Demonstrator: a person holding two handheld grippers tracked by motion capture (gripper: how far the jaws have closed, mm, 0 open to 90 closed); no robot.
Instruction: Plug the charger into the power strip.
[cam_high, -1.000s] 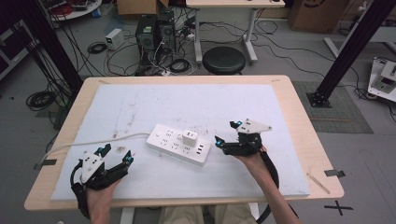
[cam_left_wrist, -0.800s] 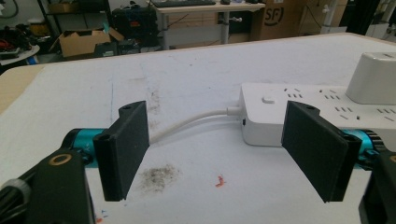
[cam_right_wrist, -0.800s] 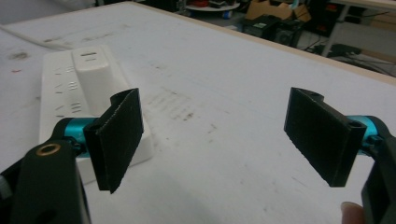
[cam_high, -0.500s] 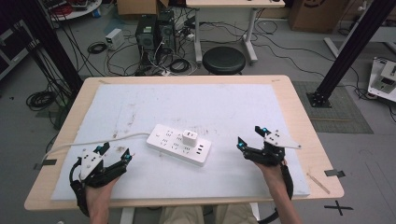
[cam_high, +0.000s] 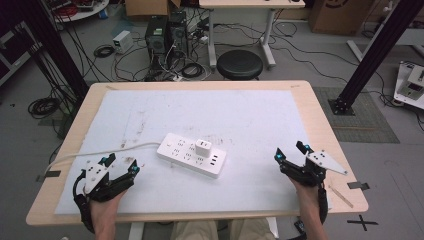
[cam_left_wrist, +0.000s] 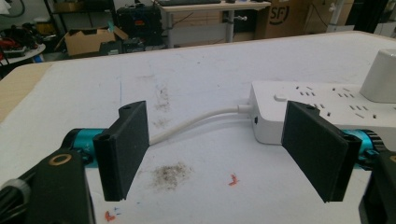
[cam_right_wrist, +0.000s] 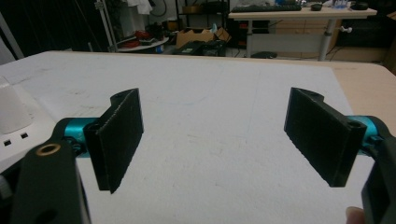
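the power strip (cam_high: 191, 154) lies near the middle of the desk (cam_high: 320, 120), on the white sheet (cam_high: 240, 110) that covers most of the desk top. it is white and long, set at a slant, with a white plug adapter (cam_high: 203, 148) standing in one of its sockets. its white cord (cam_high: 95, 154) leaves the left end and runs off toward the desk's left edge.

the left gripper (cam_high: 119, 168) rests at the near left of the desk, just beside the cord and a little short of the strip's left end. its jaws are spread wide with nothing between them; in the left gripper view the strip's end (cam_left_wrist: 299, 107) and the cord (cam_left_wrist: 196, 123) lie just past the black jaws, and the adapter (cam_left_wrist: 380, 77) rises at the right edge.

the right gripper (cam_high: 291, 153) sits at the near right of the desk, well apart from the strip. its jaws are also spread wide and hold nothing; in the right gripper view bare sheet (cam_right_wrist: 210, 116) lies between them, with the strip (cam_right_wrist: 18, 130) at the far left.
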